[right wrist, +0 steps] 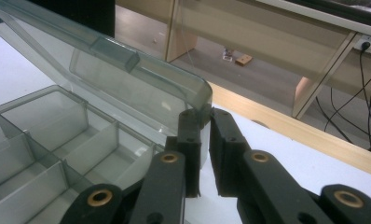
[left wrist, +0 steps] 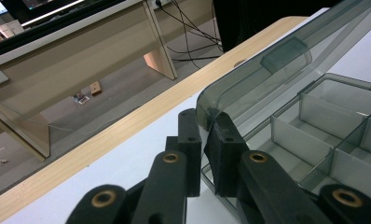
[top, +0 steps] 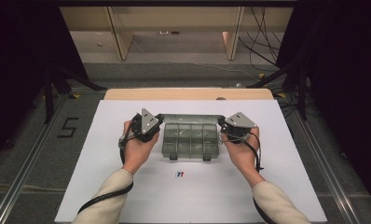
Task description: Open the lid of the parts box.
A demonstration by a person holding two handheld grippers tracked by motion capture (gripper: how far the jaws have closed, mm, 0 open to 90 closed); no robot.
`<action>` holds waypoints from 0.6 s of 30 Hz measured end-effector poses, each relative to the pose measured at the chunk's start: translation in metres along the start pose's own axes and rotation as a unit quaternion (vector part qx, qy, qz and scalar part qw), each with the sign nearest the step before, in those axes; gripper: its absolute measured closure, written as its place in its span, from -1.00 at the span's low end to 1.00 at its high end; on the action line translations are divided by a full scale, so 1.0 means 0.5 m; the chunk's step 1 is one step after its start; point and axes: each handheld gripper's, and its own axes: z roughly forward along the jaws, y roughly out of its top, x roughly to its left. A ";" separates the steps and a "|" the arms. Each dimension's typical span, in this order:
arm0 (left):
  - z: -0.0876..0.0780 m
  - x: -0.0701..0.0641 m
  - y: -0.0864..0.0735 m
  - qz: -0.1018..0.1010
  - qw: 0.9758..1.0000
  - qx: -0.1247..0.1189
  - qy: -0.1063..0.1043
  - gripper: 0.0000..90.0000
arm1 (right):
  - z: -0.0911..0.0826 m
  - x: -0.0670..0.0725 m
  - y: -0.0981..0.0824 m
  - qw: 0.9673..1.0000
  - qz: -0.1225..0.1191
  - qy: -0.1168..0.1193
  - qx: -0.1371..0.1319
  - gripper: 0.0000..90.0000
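Observation:
A smoky clear compartment box (top: 190, 142) sits mid-table with its hinged lid (top: 190, 116) raised toward the far side. My left gripper (top: 159, 120) pinches the lid's left corner, and my right gripper (top: 222, 122) pinches its right corner. In the left gripper view the jaws of the left gripper (left wrist: 206, 123) are shut on the lid (left wrist: 267, 70) edge, with several empty compartments (left wrist: 314, 121) to the right. In the right gripper view the right gripper (right wrist: 204, 116) is shut on the rounded corner of the lid (right wrist: 127, 79), above the empty box (right wrist: 58, 135).
The white tabletop (top: 127, 186) has a wooden strip (top: 188, 93) along its far edge. A small red and blue object (top: 179, 174) lies in front of the box. Beyond the table stand furniture legs (top: 118, 42) and floor cables (top: 263, 42).

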 end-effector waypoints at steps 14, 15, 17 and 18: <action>0.008 0.007 0.006 -0.015 1.000 -0.003 -0.003 0.86 | 0.010 -0.006 0.002 1.000 0.002 -0.008 -0.007 0.87; 0.007 0.009 0.006 -0.010 1.000 0.001 -0.004 0.86 | 0.011 -0.006 0.002 1.000 0.002 -0.008 -0.007 0.87; 0.008 0.010 0.006 -0.012 1.000 0.000 -0.004 0.86 | 0.011 -0.006 0.002 1.000 0.004 -0.006 -0.007 0.87; 0.009 0.009 0.006 -0.017 1.000 -0.004 -0.005 0.86 | 0.012 -0.006 0.002 1.000 0.008 -0.001 -0.004 0.87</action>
